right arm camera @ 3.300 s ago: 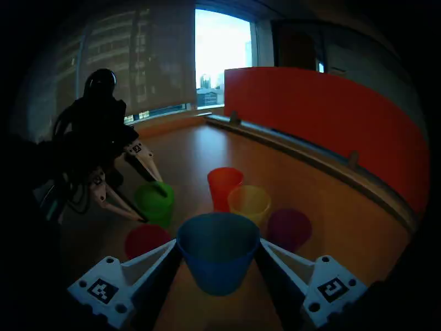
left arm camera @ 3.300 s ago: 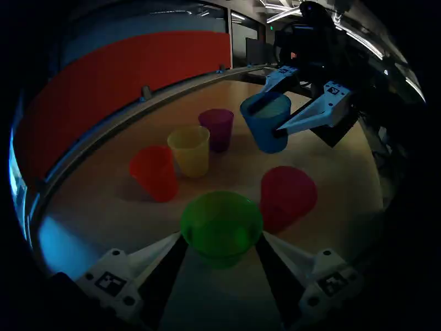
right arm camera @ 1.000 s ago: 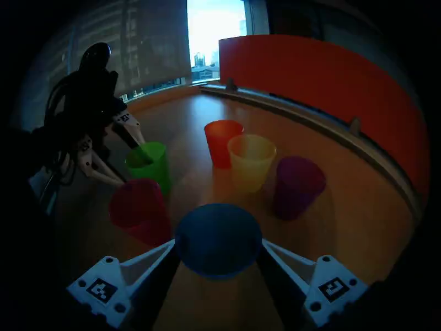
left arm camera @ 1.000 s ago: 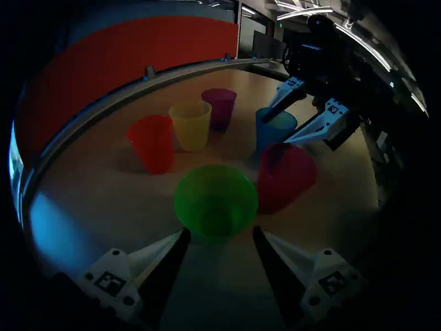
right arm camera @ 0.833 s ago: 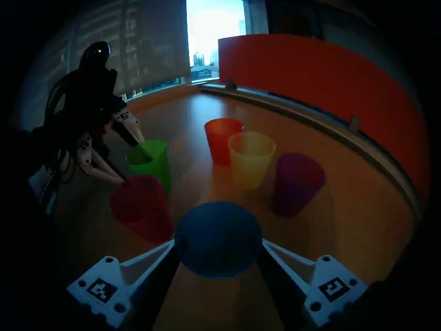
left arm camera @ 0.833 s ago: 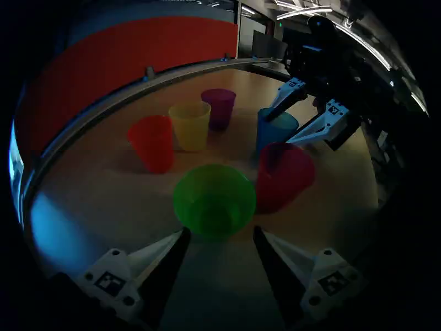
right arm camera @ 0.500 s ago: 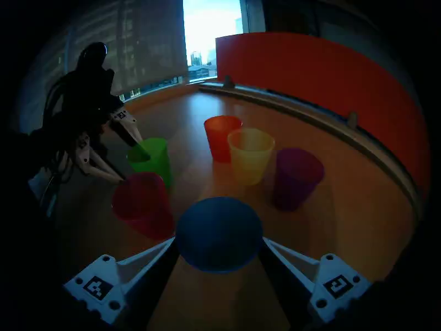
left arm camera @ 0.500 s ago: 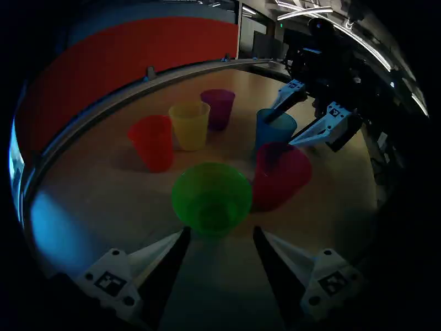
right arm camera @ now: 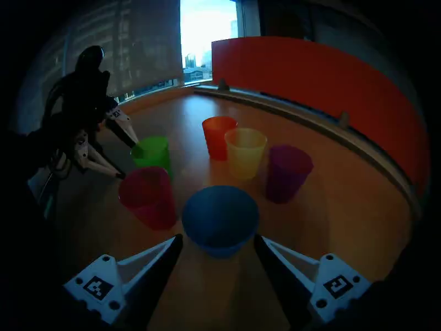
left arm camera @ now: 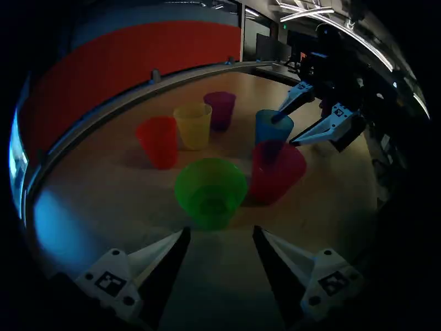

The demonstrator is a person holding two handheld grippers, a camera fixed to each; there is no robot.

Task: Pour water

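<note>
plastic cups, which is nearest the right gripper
The blue plastic cup, just ahead of the right gripper's open fingers; the other five stand farther off.

Six cups [right arm camera: 244, 151] on table [right arm camera: 353, 220], three in back row, three nearer

The green cup [left arm camera: 210, 190] looks to me like smooth, translucent plastic with a faint sheen; the blue cup [right arm camera: 220, 220] is duller plastic. The table [right arm camera: 342, 220] reads as varnished wood, glossy enough to carry reflections. My left gripper [left arm camera: 220, 229] has fingers [left arm camera: 157, 259] of matt white plastic, and the red partition [right arm camera: 331, 83] looks matt too.
</note>
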